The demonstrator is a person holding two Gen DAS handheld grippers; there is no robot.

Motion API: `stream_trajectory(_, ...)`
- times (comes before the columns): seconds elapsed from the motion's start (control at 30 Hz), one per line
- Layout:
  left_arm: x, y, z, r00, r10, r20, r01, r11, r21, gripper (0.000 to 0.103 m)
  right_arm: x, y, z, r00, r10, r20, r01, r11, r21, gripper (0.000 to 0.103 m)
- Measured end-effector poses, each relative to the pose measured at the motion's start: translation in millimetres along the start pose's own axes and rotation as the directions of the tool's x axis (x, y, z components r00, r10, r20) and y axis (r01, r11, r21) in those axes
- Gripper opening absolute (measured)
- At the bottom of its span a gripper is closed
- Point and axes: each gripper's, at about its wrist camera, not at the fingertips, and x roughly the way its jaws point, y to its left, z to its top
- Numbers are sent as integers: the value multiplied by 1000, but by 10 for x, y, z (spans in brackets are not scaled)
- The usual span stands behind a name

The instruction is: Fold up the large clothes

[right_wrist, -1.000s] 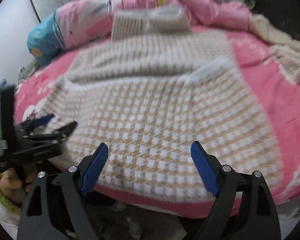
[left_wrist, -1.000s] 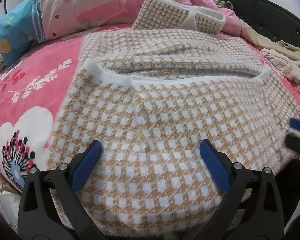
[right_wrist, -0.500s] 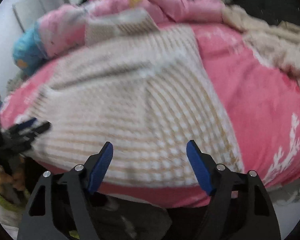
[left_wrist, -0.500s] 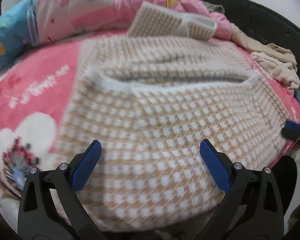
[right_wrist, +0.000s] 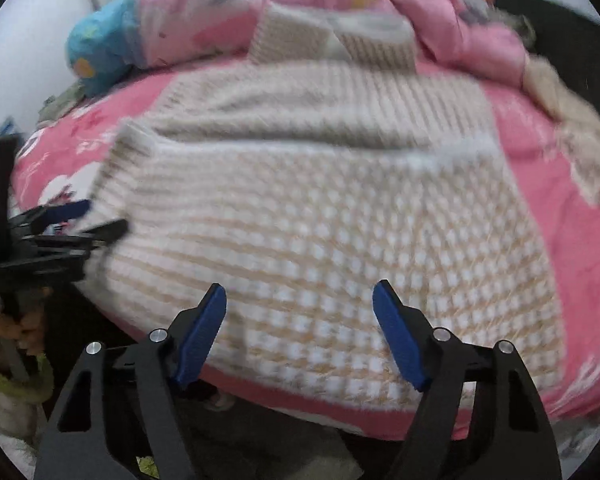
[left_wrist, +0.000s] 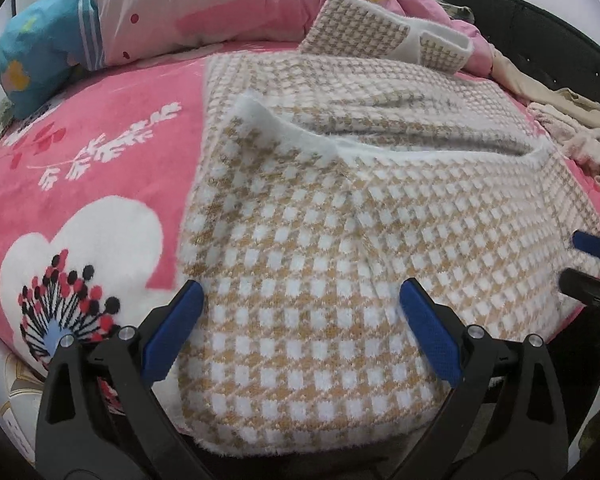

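Note:
A large tan-and-white houndstooth sweater [left_wrist: 340,240] lies on the pink bed, its lower half folded up over the body, a white-edged sleeve [left_wrist: 384,36] resting on the bedding at the far end. It also shows, blurred, in the right wrist view [right_wrist: 320,216]. My left gripper [left_wrist: 300,300] is open and empty, just above the sweater's near left part. My right gripper [right_wrist: 300,300] is open and empty over the sweater's near edge. The right gripper shows at the right edge of the left wrist view [left_wrist: 592,260]; the left gripper shows at the left of the right wrist view [right_wrist: 80,220].
A pink flowered blanket [left_wrist: 92,184] covers the bed. A bundled pink-and-blue quilt [left_wrist: 120,20] lies along the far side. Beige and pale pink clothes [left_wrist: 568,136] are heaped at the far right beside a dark headboard [left_wrist: 540,32]. The bed's near edge drops off below the grippers.
The left gripper has drifted slightly left along the sweater's near edge. The right gripper swung right, then back left over the sweater. Both stayed open and empty.

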Motion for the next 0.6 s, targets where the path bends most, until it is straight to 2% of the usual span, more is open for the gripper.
stream_trajectory(0.07, 2, 2, 1, 1000, 2, 0, -2, 1000, 3, 95, 39, 122, 14, 1000, 20, 7, -20, 999, -39, 74)
stream_trajectory(0.13, 3, 4, -3, 1000, 3, -2, -3, 1000, 5, 95, 314, 200, -39, 999, -9, -43, 6, 997, -71, 75)
stream_trajectory(0.2, 16, -3, 0, 1000, 2, -6, -2, 1000, 1, 95, 515, 235, -112, 998, -22, -51, 17, 995, -97, 80)
stream_trajectory(0.27, 11, -14, -9, 1000, 11, -7, -11, 1000, 6, 95, 443, 259, -36, 998, -30, -61, 24, 995, -96, 80)
stream_trajectory(0.33, 7, -4, -1, 1000, 7, -6, -7, 1000, -1, 95, 306, 292, 55, 998, -32, -57, 27, 996, -80, 75)
stream_trajectory(0.43, 4, 12, -6, 1000, -4, -2, 4, 1000, -12, 95, 143, 439, 162, 1000, -27, 13, 28, 995, -99, 75)
stream_trajectory(0.47, 4, 7, -11, 1000, -2, -1, 2, 1000, -10, 95, 168, 462, 171, 999, -41, 18, 43, 993, -109, 75)
stream_trajectory(0.57, -9, 10, -10, 1000, -6, 2, 6, 1000, -17, 95, 549, 422, 67, 997, -56, -52, 50, 993, -107, 75)
stream_trajectory(0.6, -26, 12, -13, 1000, -13, 7, 13, 1000, -18, 95, 575, 384, 12, 998, -52, -43, 47, 993, -108, 78)
